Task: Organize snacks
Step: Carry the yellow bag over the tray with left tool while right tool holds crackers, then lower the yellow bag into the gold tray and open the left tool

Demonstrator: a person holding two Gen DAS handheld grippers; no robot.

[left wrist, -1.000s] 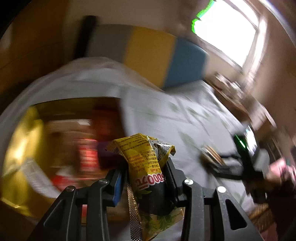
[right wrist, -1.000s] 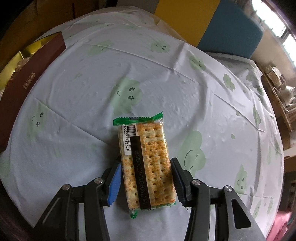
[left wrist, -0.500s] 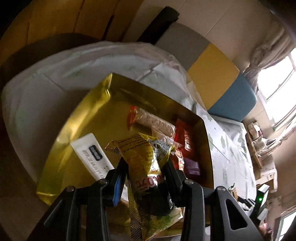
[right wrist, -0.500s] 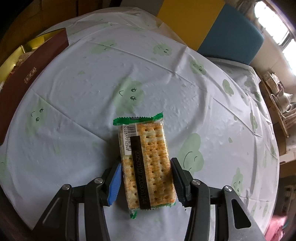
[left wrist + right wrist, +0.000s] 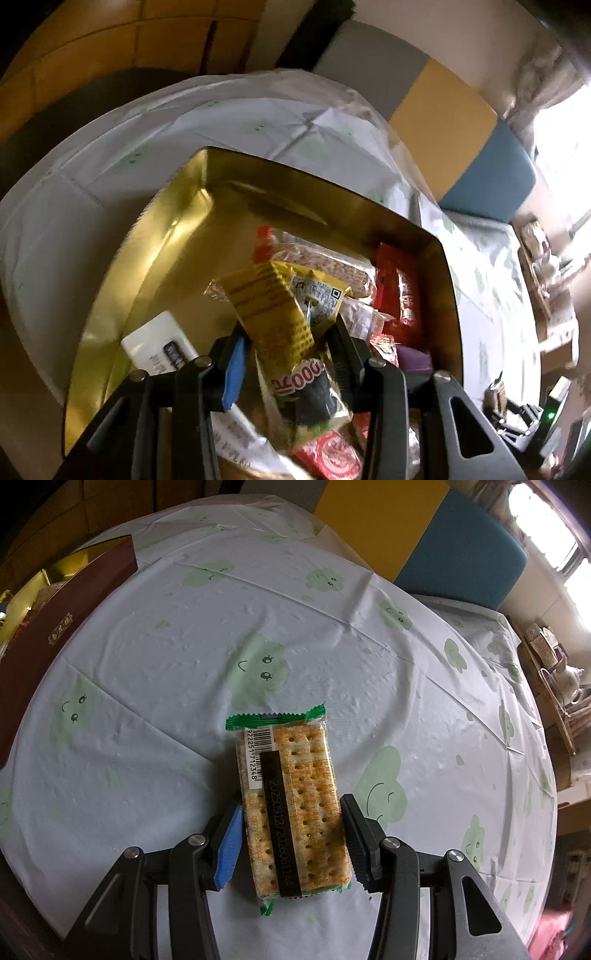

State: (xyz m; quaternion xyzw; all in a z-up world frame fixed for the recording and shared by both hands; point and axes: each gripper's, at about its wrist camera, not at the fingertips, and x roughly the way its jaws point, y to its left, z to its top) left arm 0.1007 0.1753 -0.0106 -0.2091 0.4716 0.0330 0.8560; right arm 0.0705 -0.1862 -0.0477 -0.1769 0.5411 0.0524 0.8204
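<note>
My left gripper (image 5: 286, 354) is shut on a yellow snack packet (image 5: 280, 317) and holds it over the open gold-lined box (image 5: 155, 266). The box holds a white packet (image 5: 159, 347), a clear packet with red ends (image 5: 314, 258), red packets (image 5: 400, 295) and a purple one (image 5: 415, 360). My right gripper (image 5: 291, 842) is around a green-edged cracker pack (image 5: 291, 805) that lies on the cloth; its pads sit at the pack's sides, with a small gap on the left. The box's brown outer wall (image 5: 55, 627) shows at the far left of the right wrist view.
The round table wears a white cloth with green cloud faces (image 5: 258, 668). A bench with yellow (image 5: 376, 520) and blue (image 5: 465, 554) cushions stands behind it. A shelf with a teapot (image 5: 565, 679) is at the right. Dark devices (image 5: 524, 417) lie at the right in the left wrist view.
My left gripper has carried the yellow packet from over the cloth to over the gold box and closer to its contents. The right gripper and cracker pack have barely moved.
</note>
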